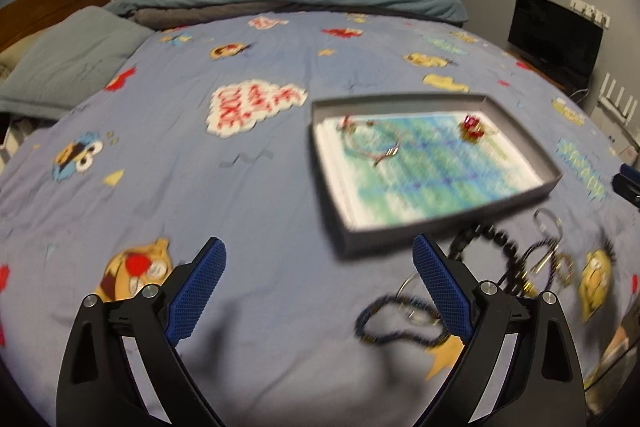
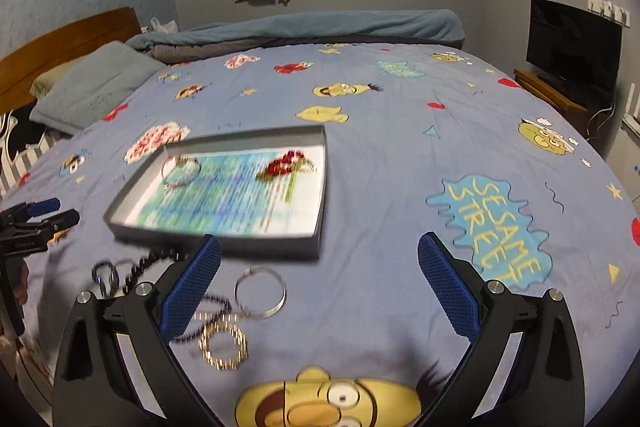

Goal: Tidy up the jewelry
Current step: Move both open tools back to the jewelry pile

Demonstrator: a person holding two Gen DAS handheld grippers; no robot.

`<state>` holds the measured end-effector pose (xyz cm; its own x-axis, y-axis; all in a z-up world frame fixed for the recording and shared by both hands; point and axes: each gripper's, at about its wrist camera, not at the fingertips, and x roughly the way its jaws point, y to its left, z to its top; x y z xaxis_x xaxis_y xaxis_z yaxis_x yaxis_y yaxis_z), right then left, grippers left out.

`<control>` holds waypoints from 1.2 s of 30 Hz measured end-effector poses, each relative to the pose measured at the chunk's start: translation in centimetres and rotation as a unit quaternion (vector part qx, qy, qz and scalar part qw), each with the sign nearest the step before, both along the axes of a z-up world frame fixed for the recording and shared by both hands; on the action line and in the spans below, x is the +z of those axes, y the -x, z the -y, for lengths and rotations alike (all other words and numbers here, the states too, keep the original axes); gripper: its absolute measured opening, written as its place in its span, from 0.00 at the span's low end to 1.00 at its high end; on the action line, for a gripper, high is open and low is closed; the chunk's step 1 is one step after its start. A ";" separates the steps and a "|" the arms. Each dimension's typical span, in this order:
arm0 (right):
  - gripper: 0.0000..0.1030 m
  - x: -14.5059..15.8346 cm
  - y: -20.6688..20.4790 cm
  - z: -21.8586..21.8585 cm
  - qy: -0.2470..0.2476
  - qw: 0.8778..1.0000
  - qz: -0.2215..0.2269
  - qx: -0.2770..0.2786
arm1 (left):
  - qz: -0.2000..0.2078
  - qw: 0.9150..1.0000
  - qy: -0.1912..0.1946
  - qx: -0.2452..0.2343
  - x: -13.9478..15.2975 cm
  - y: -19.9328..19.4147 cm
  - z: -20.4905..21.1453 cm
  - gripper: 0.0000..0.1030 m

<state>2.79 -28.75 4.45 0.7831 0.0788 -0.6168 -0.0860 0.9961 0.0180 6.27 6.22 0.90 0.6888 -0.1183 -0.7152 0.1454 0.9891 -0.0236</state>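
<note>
The job looks part done: a shallow grey box (image 2: 224, 187) lies on the bed (image 2: 400, 155), which is covered by a blue cartoon-print sheet, and the box already holds a thin bracelet (image 2: 181, 171) toward its left end and a red beaded piece (image 2: 285, 165) toward its right end, both resting on the blue-green printed paper that lines it. The remaining jewellery sits in a loose pile on the sheet just in front of the box's near wall: a plain silver bangle (image 2: 260, 291), a gold chain bracelet (image 2: 223, 346), a strand of dark purple beads (image 2: 212, 319), a string of larger black beads (image 2: 144, 265) and a small dark ring-shaped piece (image 2: 106, 275). In the left wrist view a dark blue beaded bracelet (image 1: 400, 319) also lies close to that gripper's right finger. Both views are blurred, so finer detail of the pieces cannot be made out. The right gripper (image 2: 319, 291) hangs over the sheet with its fingers spread wide and nothing between them; the bangle and gold bracelet lie near its left finger. The left gripper (image 1: 319, 291) is likewise spread wide and empty, with the pile off to its right. The step in hand appears to be choosing the next piece. The next move probably calls for lowering one gripper over a single item, the bangle being the most separate, and closing on its rim without snagging the tangled strands beside it.
</note>
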 end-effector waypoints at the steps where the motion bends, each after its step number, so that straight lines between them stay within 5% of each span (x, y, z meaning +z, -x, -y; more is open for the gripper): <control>1: 0.95 -0.3 0.4 -0.2 0.004 1.000 0.000 0.003 | -0.006 1.000 -0.002 0.003 -0.6 0.3 -0.2 0.91; 21: 0.94 -5.9 3.8 -3.2 0.021 0.999 -0.028 0.040 | -0.029 1.000 -0.005 -0.002 -4.9 3.0 0.4 0.89; 31: 0.94 -6.8 4.1 -4.3 0.024 0.998 -0.033 0.057 | -0.034 0.999 -0.005 -0.019 -5.0 2.4 1.3 0.60; 36: 0.94 -6.9 4.1 -4.6 0.027 0.997 -0.031 0.060 | -0.036 0.999 -0.011 -0.025 -5.3 1.9 1.9 0.53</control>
